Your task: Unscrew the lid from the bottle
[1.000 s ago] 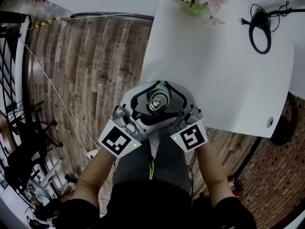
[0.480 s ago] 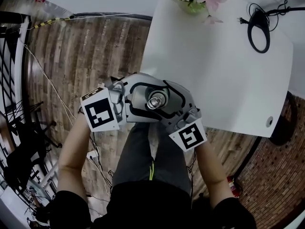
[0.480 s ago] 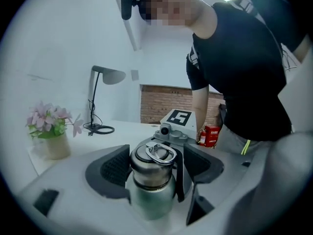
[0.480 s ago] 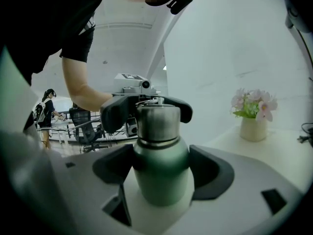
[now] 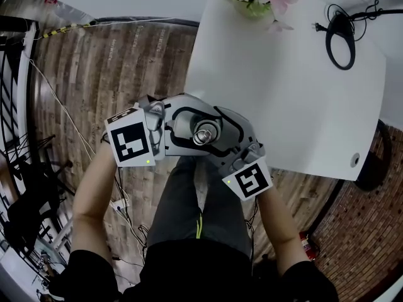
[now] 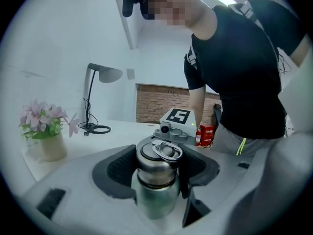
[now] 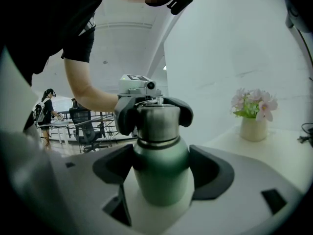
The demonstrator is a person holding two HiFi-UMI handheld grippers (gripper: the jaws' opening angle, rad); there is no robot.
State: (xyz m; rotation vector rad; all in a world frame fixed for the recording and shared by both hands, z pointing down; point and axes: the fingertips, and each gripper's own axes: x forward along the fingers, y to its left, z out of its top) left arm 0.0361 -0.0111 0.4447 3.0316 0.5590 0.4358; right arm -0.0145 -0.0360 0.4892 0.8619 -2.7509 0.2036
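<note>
Bottle (image 7: 161,165) upright in mid-air before person, just off near edge of counter (image 5: 283,93), lid (image 6: 157,163) up. Right claw (image 7: 161,173) pinching green body, low. Left claw (image 6: 156,170) reaches in level from left; has just been closing with lid between pads, now looks clamped on it. Twist axis vertical. Contents unseen, lid on. Pot (image 5: 257,8) at far end of counter holds pink flowers.

In the head view only the lid (image 5: 203,134) of the bottle (image 6: 155,202) shows. Its body hides beneath the left tongs (image 6: 159,166), whose jaws have just been closing on the lid, and the right tongs (image 7: 161,171). Both gripper views lose the bottle's base behind their own housings. The red canister (image 6: 206,133), perhaps an extinguisher, carries print too small to read.
</note>
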